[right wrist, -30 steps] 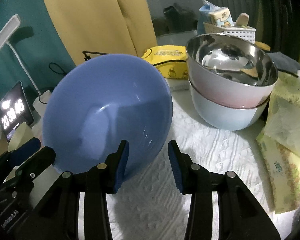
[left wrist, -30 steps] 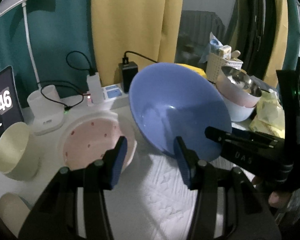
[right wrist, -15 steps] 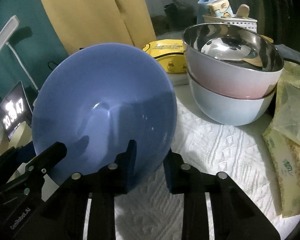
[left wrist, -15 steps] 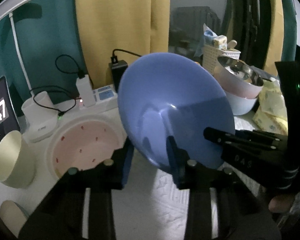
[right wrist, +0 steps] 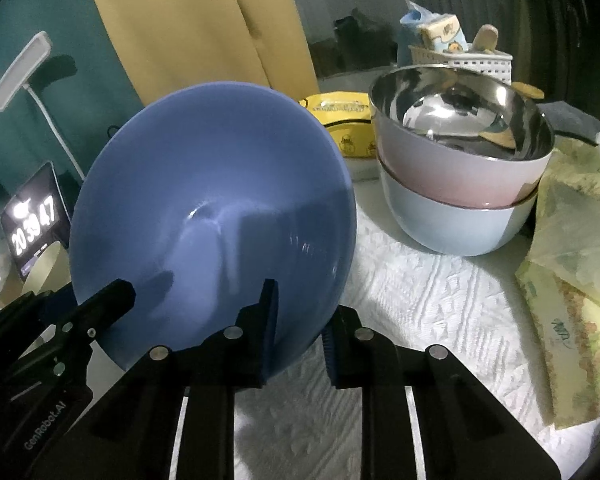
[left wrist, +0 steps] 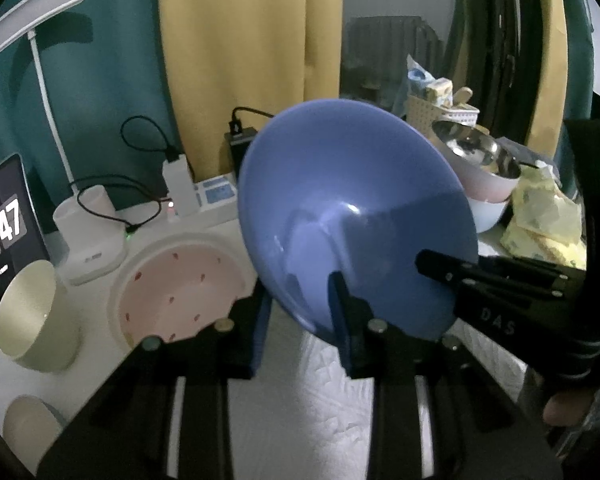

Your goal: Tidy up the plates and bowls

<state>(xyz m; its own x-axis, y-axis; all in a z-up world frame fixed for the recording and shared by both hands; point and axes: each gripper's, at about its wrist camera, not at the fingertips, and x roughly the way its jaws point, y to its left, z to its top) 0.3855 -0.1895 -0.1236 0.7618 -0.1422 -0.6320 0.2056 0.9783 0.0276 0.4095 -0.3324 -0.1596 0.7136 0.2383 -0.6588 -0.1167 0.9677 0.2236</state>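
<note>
A large blue bowl [left wrist: 340,200] [right wrist: 220,184] is tilted up on its edge above the white cloth, its inside facing me. My left gripper [left wrist: 300,300] pinches its lower rim, one finger inside and one behind, jaws still closing. My right gripper [right wrist: 298,312] is shut on the rim further right in the same way. A pink dotted bowl [left wrist: 180,292] sits left of the blue one. Two nested steel-lined bowls [right wrist: 460,152], pink over pale blue, stand at the right. A cream cup [left wrist: 32,316] lies on its side at the far left.
A tablet showing a clock [left wrist: 0,232], a white desk lamp [left wrist: 36,8] and a power strip [left wrist: 216,192] with cables line the back left. A yellow packet [right wrist: 340,120], a white basket [right wrist: 460,56] and tissue packs [right wrist: 572,264] crowd the right.
Both grippers have closed from open onto the blue bowl's rim. The bowl has tipped up more steeply and sits a little higher in both views.
</note>
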